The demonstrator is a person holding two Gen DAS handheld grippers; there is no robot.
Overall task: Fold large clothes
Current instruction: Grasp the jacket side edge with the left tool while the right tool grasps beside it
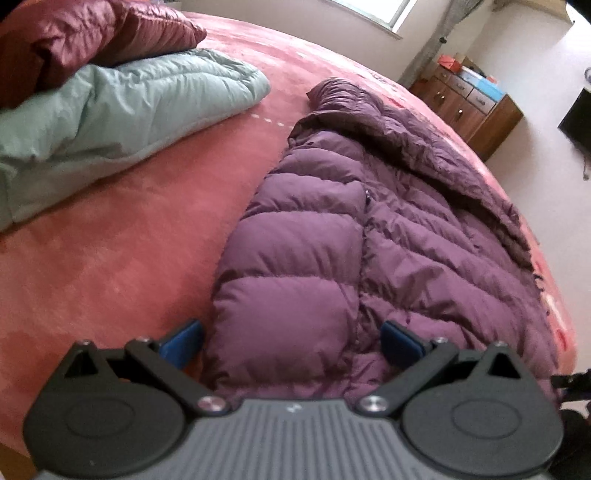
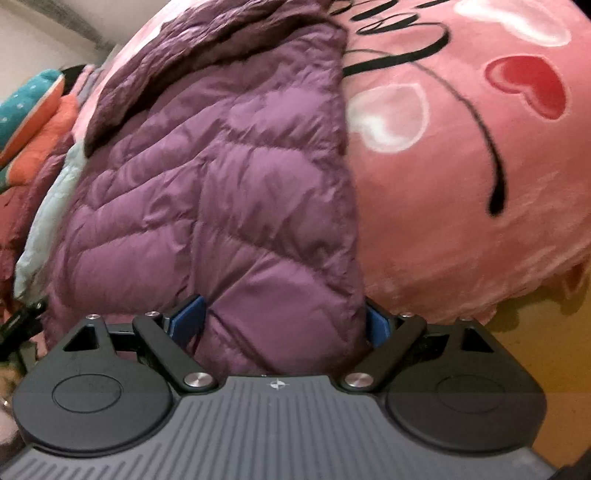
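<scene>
Daylight comes through a window (image 1: 373,11) in the far white wall (image 1: 288,18). A wooden cabinet (image 1: 476,110) stands far right on pale floor (image 1: 546,173). The pink bed (image 1: 122,236) fills the near left.

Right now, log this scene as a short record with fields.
surface: pink bedspread printed with hearts
garment: purple down jacket lying on the bedspread
left gripper: open, jaws astride the jacket's near hem
right gripper: open, jaws astride the jacket's near edge
other clothes: folded pale green jacket under a maroon jacket
background: wooden dresser
</scene>
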